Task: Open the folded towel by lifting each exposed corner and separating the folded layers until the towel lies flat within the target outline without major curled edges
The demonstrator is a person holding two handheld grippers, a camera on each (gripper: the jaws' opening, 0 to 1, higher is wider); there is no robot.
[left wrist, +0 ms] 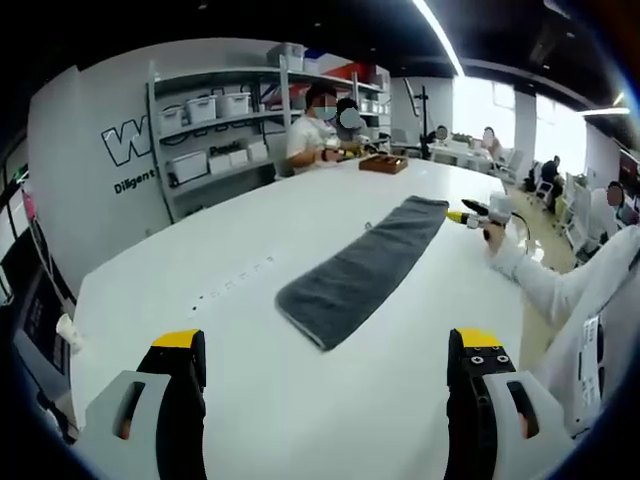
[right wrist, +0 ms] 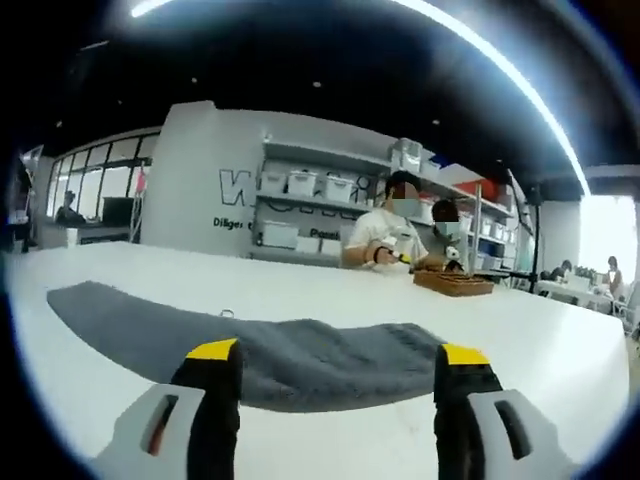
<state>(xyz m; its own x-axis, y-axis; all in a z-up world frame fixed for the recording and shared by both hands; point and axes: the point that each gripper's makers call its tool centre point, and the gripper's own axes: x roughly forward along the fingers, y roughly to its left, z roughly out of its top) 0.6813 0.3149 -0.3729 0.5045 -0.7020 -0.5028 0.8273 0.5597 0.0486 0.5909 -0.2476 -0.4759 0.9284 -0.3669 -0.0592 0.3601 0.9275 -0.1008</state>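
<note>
The grey towel (left wrist: 362,268) lay as a long folded strip on the white desk (left wrist: 250,400), running from 7 o'clock toward 1 o'clock in the left gripper view. The left hand-held gripper (left wrist: 325,365) hung back with jaws wide and empty, probably surveying before choosing a corner. The right hand-held gripper (right wrist: 338,385) sat low at the towel's long edge, jaws wide apart and holding nothing, seemingly lined up to pinch a layer (though the fold lines were too blurred to confirm). No target outline was discernible.
</note>
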